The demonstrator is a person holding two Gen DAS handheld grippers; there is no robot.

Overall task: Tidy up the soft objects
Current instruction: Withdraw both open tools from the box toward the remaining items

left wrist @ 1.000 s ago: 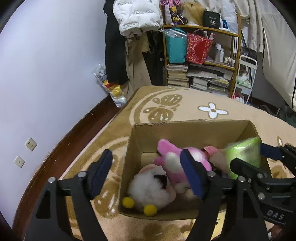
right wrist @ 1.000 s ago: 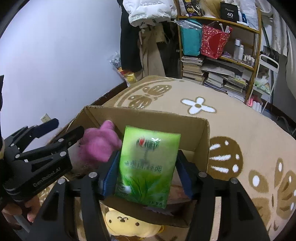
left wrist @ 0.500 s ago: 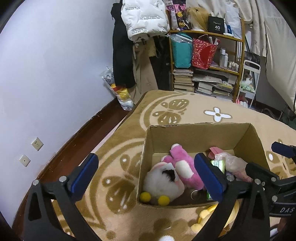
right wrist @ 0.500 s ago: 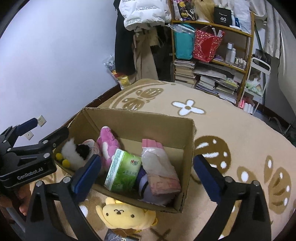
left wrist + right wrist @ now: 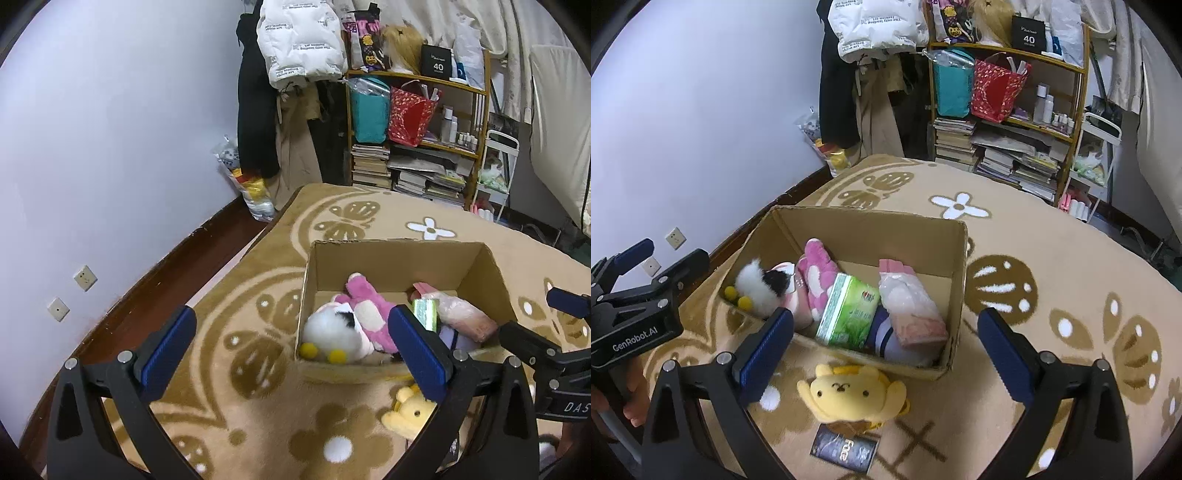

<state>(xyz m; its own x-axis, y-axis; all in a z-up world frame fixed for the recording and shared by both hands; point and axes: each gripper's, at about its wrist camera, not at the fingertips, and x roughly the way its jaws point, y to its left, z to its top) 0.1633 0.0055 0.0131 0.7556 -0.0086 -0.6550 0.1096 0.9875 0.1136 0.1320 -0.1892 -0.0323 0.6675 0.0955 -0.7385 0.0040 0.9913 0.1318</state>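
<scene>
Underneath everything, a tan rug [image 5: 1034, 229] carries the cardboard box [image 5: 871, 230], which holds a green tissue pack [image 5: 849, 314] beside a pink plush [image 5: 816, 273]. Left gripper [image 5: 291, 350] and right gripper [image 5: 886, 343] gape wide, empty.

One cardboard box [image 5: 960, 280], three plush toys, two tissue packs, one dark packet [image 5: 844, 452], two grippers.

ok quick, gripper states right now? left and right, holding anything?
Left gripper: open, holding nothing.
Right gripper: open, holding nothing; the green tissue pack lies in the cardboard box.
</scene>
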